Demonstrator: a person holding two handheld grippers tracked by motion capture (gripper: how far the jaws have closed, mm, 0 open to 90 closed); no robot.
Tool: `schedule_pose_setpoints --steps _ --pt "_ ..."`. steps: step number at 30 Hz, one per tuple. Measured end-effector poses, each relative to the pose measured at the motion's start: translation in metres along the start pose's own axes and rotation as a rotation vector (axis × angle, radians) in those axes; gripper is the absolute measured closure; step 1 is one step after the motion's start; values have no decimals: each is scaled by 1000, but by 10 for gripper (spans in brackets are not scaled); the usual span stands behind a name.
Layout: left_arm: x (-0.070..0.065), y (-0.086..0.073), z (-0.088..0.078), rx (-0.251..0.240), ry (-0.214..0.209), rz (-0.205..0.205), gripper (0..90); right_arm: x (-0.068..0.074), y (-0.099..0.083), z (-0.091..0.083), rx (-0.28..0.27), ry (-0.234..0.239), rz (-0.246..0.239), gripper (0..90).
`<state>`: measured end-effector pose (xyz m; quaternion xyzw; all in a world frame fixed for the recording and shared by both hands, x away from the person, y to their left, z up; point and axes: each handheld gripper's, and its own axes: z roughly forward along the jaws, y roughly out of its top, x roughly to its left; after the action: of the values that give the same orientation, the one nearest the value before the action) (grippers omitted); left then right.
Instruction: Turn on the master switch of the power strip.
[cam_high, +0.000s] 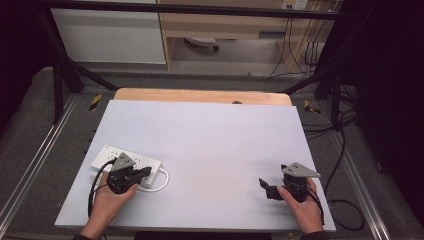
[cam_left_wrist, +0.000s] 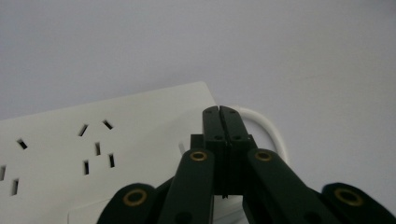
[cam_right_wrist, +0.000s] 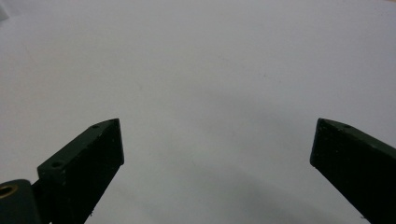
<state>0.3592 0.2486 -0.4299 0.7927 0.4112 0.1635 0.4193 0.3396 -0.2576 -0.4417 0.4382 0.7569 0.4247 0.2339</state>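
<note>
A white power strip (cam_high: 112, 156) lies at the near left of the white tabletop, with a white cable (cam_high: 163, 180) looping from its right end. My left gripper (cam_high: 145, 172) hovers over the strip's right end, jaws pressed together with nothing between them. In the left gripper view the shut jaws (cam_left_wrist: 219, 111) point across the power strip (cam_left_wrist: 93, 140) toward the cable loop (cam_left_wrist: 268, 126). My right gripper (cam_high: 263, 184) rests at the near right, jaws wide apart over bare surface. The right gripper view shows both fingers (cam_right_wrist: 88, 158) spread with nothing between them.
The white tabletop (cam_high: 210, 145) sits on a wooden board (cam_high: 200, 95) at its far edge. Black frame bars and dark cables (cam_high: 340, 150) run along the right side. A wooden cabinet (cam_high: 225, 25) stands beyond the table.
</note>
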Motion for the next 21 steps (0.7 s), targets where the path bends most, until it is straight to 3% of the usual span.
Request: schedule_pose_setpoints --steps 13,21 --pt "1 5 4 -29 7 4 898 0 0 0 0 0 -5 32" --pt "3 6 2 -65 22 -8 758 0 0 0 0 -1 -5 32"
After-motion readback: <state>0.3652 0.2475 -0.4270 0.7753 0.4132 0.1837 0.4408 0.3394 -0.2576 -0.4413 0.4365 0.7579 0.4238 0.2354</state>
